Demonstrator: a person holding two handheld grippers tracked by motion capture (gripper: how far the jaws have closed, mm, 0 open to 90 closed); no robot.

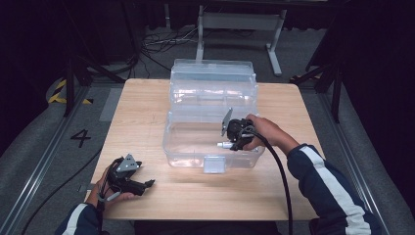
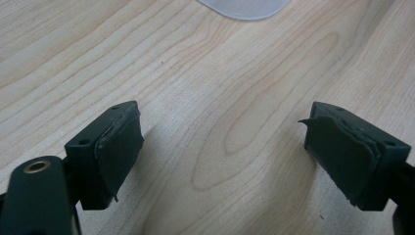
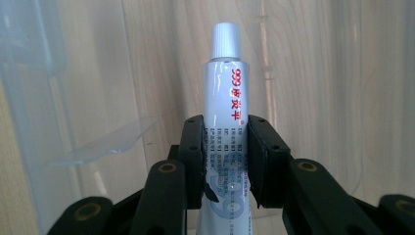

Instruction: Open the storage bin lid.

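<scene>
One white tube [image 3: 226, 112] with a ribbed cap, clamped between the two pads of the right tongs [image 3: 226, 156], held inside one clear plastic box [image 1: 186, 147] whose lid [image 1: 213, 81] stands open behind it. The box stands on one wooden counter [image 1: 147, 103]. Left tongs [image 2: 222, 147] rest apart and empty near the counter's front-left edge.

Pale wooden table [image 1: 147, 105] on grey floor [image 1: 39, 142] (cables trailing), dark surroundings.
</scene>
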